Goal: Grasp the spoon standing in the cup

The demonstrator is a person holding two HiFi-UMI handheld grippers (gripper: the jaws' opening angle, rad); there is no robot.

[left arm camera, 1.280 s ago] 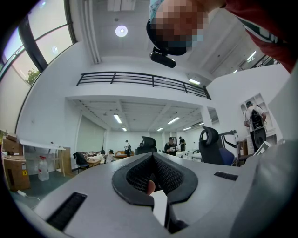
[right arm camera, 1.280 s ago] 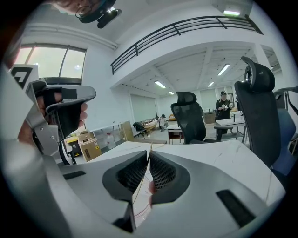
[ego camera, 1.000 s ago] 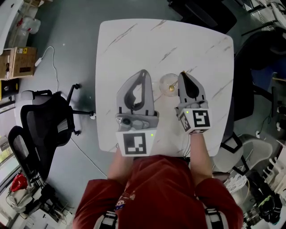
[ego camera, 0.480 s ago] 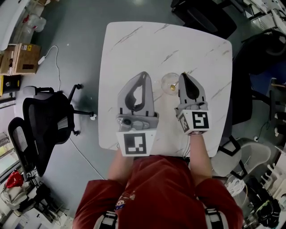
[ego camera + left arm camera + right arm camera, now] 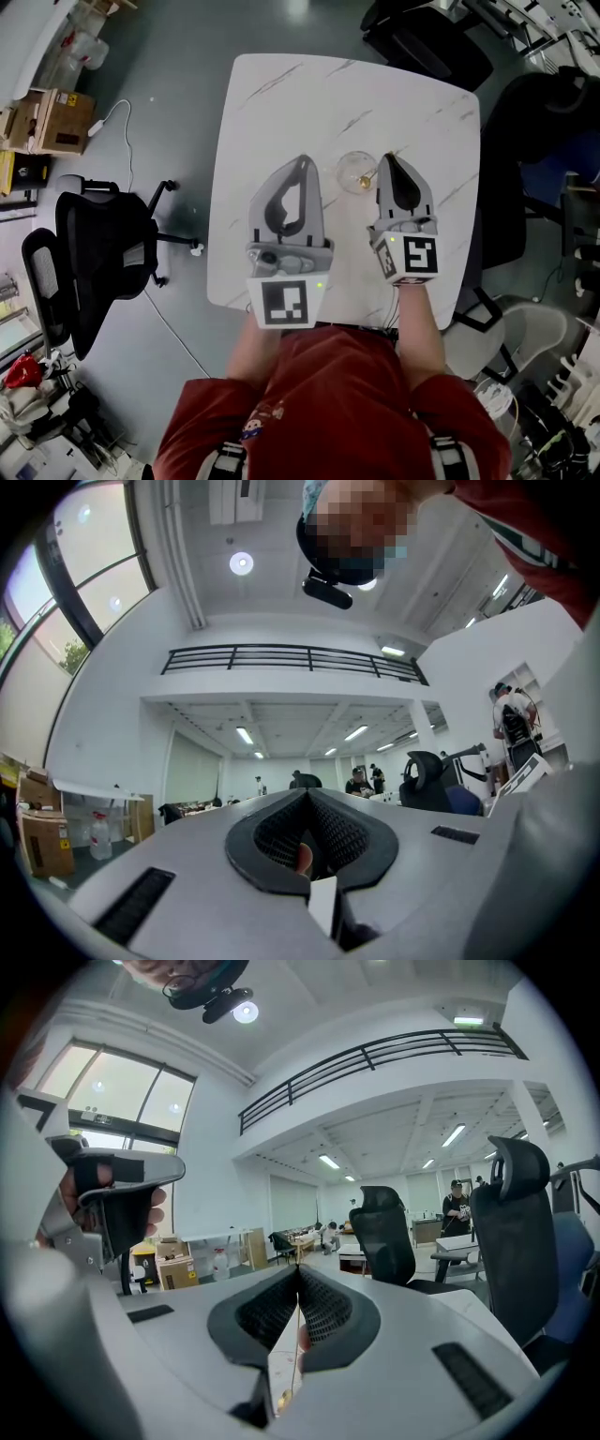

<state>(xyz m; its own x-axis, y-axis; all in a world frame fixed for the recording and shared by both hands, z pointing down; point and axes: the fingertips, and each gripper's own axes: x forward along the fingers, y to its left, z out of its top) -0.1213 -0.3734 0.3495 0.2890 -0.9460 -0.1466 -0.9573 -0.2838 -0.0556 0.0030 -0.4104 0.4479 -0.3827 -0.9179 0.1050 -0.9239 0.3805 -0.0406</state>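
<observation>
Head view: a white marble table (image 5: 281, 103) with two handheld grippers over its near half. The left gripper (image 5: 302, 159), jaws pressed together on nothing, sits just left of a clear glass cup (image 5: 351, 169). The right gripper (image 5: 388, 157), just right of the cup, seems pinched narrowly on the thin gold spoon (image 5: 367, 177), which leans in the cup.

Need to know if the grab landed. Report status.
Right gripper shut on spoon; spoon in glass cup. Left gripper shut, empty, beside cup. Nothing in the way.
</observation>
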